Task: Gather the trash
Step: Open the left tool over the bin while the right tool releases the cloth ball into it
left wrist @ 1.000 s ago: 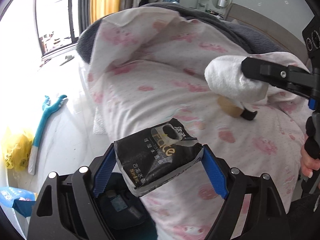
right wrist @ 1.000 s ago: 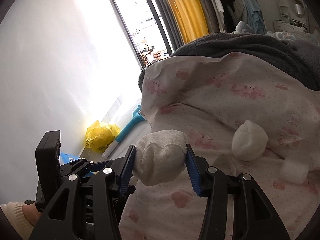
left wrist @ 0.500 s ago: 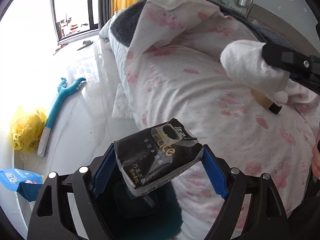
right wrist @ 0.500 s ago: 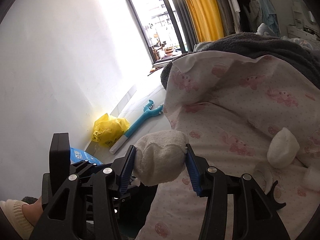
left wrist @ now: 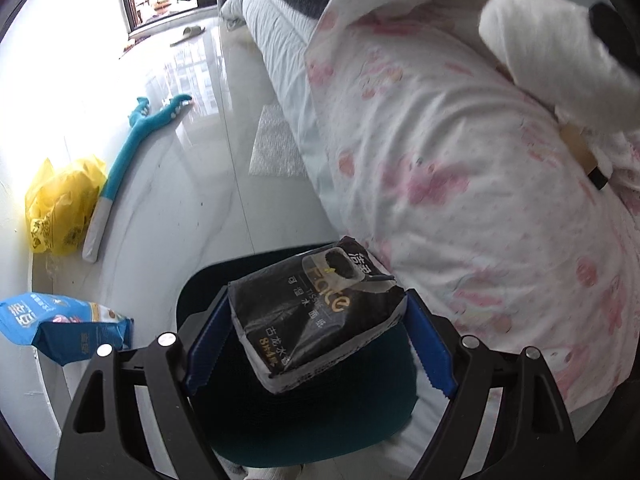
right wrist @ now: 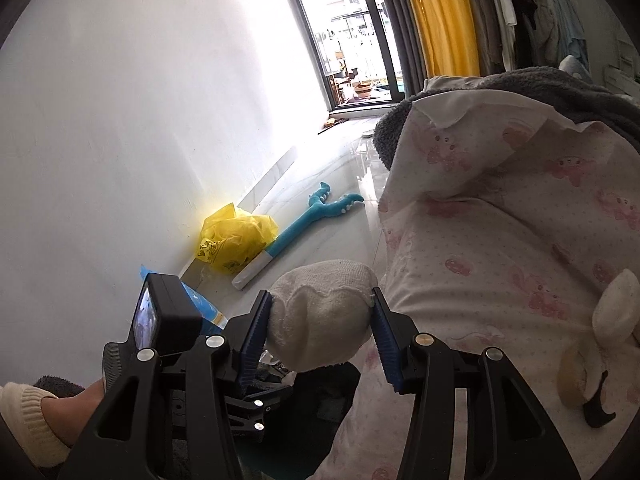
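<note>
Tissue pack [left wrist: 316,316] clamped in left hand-held gripper [left wrist: 320,340], held directly above dark bin [left wrist: 280,420]; white wad [right wrist: 320,320] gripped by right hand-held gripper [right wrist: 320,332], nearby.

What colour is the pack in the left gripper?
Black with gold lettering; the tissue pack shows best in the left wrist view.

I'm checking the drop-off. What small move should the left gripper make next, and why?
Probably lower a little, then open. The left gripper holds the black tissue pack right above the dark bin on the floor.
</note>
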Tool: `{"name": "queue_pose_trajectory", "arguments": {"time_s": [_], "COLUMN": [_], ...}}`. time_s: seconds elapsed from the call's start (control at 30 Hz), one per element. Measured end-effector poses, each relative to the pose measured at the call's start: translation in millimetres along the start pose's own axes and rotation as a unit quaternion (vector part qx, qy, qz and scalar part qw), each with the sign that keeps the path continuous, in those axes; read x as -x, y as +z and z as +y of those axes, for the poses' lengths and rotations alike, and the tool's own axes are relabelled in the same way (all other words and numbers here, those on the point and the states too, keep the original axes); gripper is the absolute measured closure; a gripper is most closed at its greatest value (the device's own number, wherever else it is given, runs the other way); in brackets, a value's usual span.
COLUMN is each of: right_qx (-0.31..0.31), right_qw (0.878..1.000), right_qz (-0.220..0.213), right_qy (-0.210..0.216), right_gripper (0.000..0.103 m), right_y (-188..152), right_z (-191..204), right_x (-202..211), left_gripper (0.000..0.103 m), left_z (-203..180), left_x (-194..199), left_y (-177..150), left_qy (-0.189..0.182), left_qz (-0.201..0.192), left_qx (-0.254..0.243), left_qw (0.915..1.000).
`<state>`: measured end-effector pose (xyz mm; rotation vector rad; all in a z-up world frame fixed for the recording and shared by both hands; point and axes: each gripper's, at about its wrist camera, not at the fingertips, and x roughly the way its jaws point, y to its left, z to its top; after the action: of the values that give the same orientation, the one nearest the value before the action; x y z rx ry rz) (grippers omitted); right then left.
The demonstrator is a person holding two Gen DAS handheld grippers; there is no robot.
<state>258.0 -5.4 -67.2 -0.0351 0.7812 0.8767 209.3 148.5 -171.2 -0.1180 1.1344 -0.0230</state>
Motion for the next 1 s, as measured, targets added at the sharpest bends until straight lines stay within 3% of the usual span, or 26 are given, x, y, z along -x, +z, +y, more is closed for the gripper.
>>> {"name": "queue_pose_trajectory", "arguments": {"time_s": [0.17, 0.43, 0.63, 1.0], "right_qx": [0.01, 0.017, 0.006, 0.011], "right_qw": [1.0, 0.999, 0.999, 0.995], "right_qz": [0.012, 0.029, 0.049, 0.099], "right_qy": [0.006, 0.012, 0.019, 0.013], "right_gripper": [0.053, 0.053, 0.053, 0.053], "right_y": [-1, -2, -7, -22], "right_z": [13, 31, 36, 50], "right_x": [-16, -37, -58, -98], "left_gripper": [0.016, 0.01, 0.01, 0.01], "left_z": [16, 39, 67, 102], "left_x": [-7, -9, 12, 64], "left_y": [-10, -25, -28, -31], "left_qy": [-0.013, -0.001, 0.014, -0.001], "left_qz": [0.021, 0.043, 0.007, -0.089], "left_qx": [0.006, 0.021, 0.036, 0.072], "left_qw": [0.9997, 0.9989, 0.9992, 0.9934]}}
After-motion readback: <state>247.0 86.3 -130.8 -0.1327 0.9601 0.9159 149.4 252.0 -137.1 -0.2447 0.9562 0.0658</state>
